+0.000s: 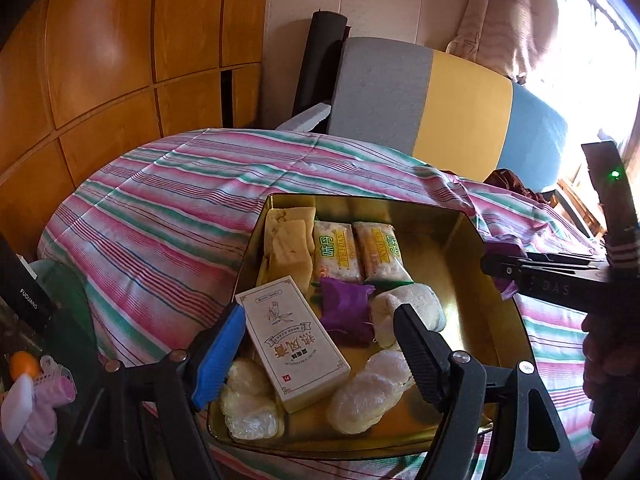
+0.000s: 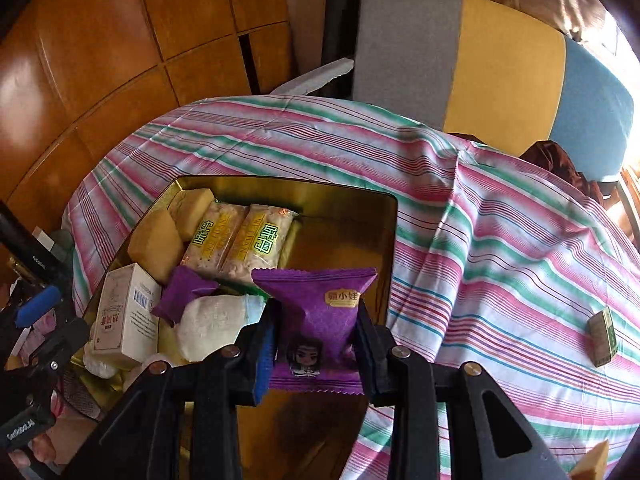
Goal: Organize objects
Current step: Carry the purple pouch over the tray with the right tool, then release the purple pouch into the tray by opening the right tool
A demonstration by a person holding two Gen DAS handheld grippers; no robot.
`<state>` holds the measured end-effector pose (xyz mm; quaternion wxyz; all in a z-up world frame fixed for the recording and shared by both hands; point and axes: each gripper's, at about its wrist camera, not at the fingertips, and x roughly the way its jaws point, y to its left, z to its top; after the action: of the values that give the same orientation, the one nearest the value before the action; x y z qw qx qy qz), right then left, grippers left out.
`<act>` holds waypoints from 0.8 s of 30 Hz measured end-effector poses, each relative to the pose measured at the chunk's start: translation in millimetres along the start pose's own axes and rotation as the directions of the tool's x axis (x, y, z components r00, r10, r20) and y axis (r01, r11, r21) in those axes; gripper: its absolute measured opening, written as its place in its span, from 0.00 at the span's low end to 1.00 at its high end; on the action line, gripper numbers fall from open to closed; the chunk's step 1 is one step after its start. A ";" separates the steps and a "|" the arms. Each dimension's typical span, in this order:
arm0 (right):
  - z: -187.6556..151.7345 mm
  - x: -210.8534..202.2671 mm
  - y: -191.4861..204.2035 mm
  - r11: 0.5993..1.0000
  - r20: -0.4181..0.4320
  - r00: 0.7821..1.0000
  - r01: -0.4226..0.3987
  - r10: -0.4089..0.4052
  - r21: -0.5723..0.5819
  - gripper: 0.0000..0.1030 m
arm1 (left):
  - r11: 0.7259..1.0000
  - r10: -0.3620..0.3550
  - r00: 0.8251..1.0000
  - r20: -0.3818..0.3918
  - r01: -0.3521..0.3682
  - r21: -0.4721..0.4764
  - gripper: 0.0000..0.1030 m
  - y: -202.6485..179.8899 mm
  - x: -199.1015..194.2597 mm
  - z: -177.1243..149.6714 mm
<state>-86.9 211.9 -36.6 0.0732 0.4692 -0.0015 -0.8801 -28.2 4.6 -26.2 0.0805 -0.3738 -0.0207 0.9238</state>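
I have the right tongs (image 2: 316, 336) clenched on the purple snack packet (image 2: 320, 312), hovering over the gold tin (image 2: 384, 248) and its bare right half. Left tongs (image 1: 320, 344) released above the white box (image 1: 292, 340). Risk: the slick wrapper slips early, or lands on the tin rim and slides onto the striped cloth (image 2: 500, 240).

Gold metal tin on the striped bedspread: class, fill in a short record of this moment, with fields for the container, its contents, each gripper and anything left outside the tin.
container: gold metal tin, open, resting on the pink, green and white striped bedspread
contents: white printed carton, two yellow-lettered clear snack packs, a crumpled purple sachet, pale wrapped cakes
left gripper: jaws open above the tin, holding nothing
right gripper: jaws closed on a purple foil snack packet with a cartoon figure, over the tin
outside: small green and tan box on the bedspread
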 end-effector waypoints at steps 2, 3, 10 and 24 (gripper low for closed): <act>8.2 13.8 2.0 1.000 -0.022 1.000 0.009 -0.009 -0.002 0.33 | 1.000 0.002 1.000 -0.005 -0.002 -0.008 0.75 4.4 1.8 -1.2; 12.0 21.2 2.7 1.000 -0.035 0.999 0.014 -0.014 0.000 0.34 | 1.000 0.004 1.000 -0.009 -0.004 -0.012 0.75 6.5 3.0 -2.1; 24.6 61.0 8.9 1.000 -0.112 0.994 0.014 -0.013 0.010 0.38 | 0.999 0.013 1.000 -0.027 -0.014 -0.038 0.75 17.3 8.5 -5.3; -8.7 3.8 -11.0 0.997 0.008 1.000 -0.019 0.019 0.075 0.39 | 1.000 0.007 0.999 -0.032 -0.007 -0.021 0.76 9.1 8.5 -7.2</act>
<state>-83.2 222.9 -45.4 0.0640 0.4685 -0.0391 -0.8803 -30.5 -3.1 -38.0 0.0735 -0.3893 -0.0281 0.9177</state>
